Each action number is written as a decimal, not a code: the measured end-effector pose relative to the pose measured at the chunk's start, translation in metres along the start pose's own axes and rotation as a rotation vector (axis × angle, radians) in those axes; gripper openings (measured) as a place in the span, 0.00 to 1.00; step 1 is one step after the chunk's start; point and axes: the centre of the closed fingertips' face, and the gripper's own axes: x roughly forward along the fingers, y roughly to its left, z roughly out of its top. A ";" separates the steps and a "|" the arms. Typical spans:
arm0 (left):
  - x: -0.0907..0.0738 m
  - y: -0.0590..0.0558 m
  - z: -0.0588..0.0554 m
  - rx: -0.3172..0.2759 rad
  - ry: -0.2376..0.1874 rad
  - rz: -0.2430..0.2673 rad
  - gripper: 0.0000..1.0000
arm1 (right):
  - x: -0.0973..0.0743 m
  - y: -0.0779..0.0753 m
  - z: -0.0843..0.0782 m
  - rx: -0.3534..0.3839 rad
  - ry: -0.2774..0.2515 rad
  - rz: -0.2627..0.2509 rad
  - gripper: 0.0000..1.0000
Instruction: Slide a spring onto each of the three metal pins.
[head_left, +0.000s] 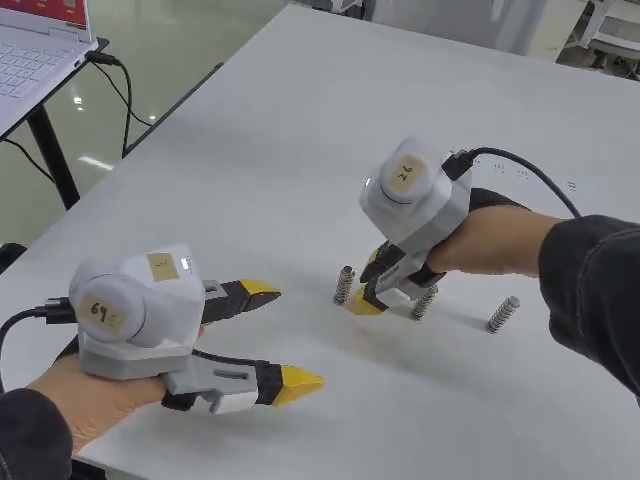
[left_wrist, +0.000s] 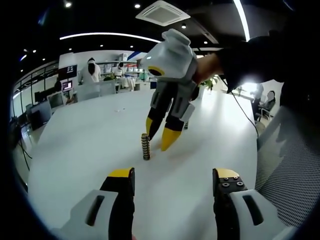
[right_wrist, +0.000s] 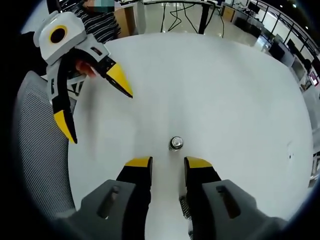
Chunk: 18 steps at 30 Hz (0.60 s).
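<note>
Three coil springs stand in a row on the white table (head_left: 300, 140). The left spring (head_left: 343, 285) is upright, and a shiny pin top shows inside it (right_wrist: 175, 143). The middle spring (head_left: 424, 302) is partly hidden by my right gripper (head_left: 365, 300), and the right spring (head_left: 502, 314) leans. My right gripper (right_wrist: 168, 162) points down beside the left spring (left_wrist: 145, 146), its jaws a little apart with nothing between them. At the near left, my left gripper (head_left: 285, 335) hovers wide open and holds nothing (left_wrist: 173, 175).
A laptop (head_left: 35, 45) sits on a stand at the far left, off the table, with cables hanging from it. A black cable (head_left: 530, 170) runs from the right gripper across the table. Bare tabletop lies behind the springs.
</note>
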 end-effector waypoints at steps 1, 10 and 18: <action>0.000 -0.001 0.000 0.002 0.000 -0.001 0.61 | -0.001 -0.001 -0.001 0.004 -0.005 -0.001 0.27; 0.004 -0.004 0.003 0.013 0.006 -0.009 0.62 | -0.015 0.011 -0.006 0.034 -0.061 -0.021 0.28; 0.005 -0.006 0.005 0.017 0.008 -0.011 0.62 | -0.027 0.024 -0.007 0.060 -0.128 -0.040 0.28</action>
